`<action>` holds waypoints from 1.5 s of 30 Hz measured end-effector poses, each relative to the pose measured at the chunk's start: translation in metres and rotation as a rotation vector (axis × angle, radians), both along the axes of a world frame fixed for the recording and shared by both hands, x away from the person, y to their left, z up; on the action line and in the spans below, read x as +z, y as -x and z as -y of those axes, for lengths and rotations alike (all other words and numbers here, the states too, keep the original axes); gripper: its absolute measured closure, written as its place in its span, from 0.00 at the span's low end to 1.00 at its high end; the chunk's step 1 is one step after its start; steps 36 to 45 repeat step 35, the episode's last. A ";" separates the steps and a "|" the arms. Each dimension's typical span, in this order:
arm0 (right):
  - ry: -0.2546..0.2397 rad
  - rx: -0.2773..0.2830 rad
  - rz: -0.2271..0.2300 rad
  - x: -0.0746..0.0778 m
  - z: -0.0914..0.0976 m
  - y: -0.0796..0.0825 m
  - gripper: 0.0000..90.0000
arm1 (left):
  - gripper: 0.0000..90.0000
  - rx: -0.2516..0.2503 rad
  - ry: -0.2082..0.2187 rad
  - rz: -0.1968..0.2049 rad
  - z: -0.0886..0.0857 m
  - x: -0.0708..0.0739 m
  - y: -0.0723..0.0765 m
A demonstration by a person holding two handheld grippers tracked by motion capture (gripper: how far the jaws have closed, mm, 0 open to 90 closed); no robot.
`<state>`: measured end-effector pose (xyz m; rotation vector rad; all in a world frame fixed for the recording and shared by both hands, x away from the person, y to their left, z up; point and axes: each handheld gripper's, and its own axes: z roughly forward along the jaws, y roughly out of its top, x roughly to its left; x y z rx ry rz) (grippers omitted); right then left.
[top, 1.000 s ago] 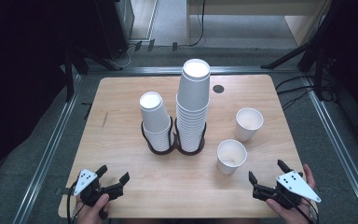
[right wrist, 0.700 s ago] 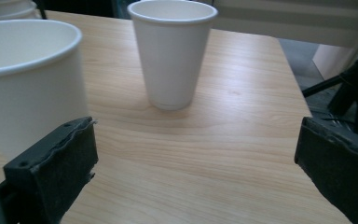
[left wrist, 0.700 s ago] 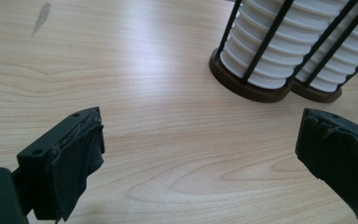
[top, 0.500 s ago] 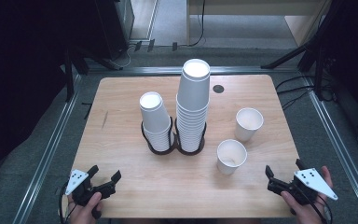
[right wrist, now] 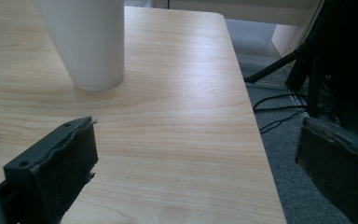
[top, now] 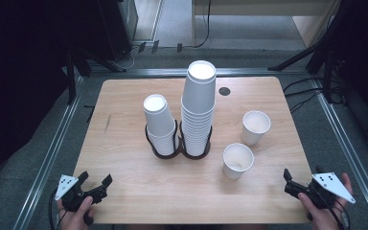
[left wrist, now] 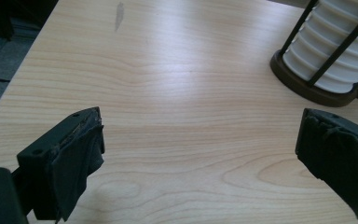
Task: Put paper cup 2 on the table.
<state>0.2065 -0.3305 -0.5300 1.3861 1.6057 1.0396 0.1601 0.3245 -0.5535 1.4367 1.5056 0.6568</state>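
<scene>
Two stacks of white paper cups stand in a black wire holder (top: 165, 152) at the table's middle: a short stack (top: 159, 122) on the left and a tall stack (top: 197, 108) on the right. Two loose cups stand right of them, one farther (top: 255, 127) and one nearer (top: 237, 160). My left gripper (top: 96, 179) is open and empty at the near left corner. In the left gripper view the gripper (left wrist: 200, 154) faces bare wood, with the holder's base (left wrist: 307, 88) ahead to the right. My right gripper (top: 301, 174) is open and empty at the near right corner. A loose cup (right wrist: 88, 42) stands ahead of the gripper (right wrist: 200, 158) in the right gripper view.
The wooden table (top: 124, 120) has a small dark round spot (top: 224, 91) near its far edge. Metal rails (top: 52, 153) run along both sides on the grey floor. Cables and black stand legs (right wrist: 284, 65) lie past the table's right edge.
Both grippers have drawn back toward the near edge and outward, the left one to the left corner and the right one to the right corner. The cups have not moved.
</scene>
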 end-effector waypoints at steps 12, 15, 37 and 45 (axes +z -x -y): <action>-0.008 -0.037 -0.016 -0.004 0.010 -0.001 0.00 | 0.01 0.011 0.039 -0.015 -0.009 -0.002 0.000; -0.012 -0.042 -0.024 -0.006 0.010 -0.002 0.00 | 0.01 0.013 0.052 -0.016 -0.010 -0.002 0.000; -0.004 -0.047 -0.042 -0.013 0.008 -0.004 0.00 | 0.01 0.017 0.060 -0.036 -0.010 -0.003 -0.002; -0.004 -0.047 -0.042 -0.013 0.008 -0.004 0.00 | 0.01 0.017 0.060 -0.036 -0.010 -0.003 -0.002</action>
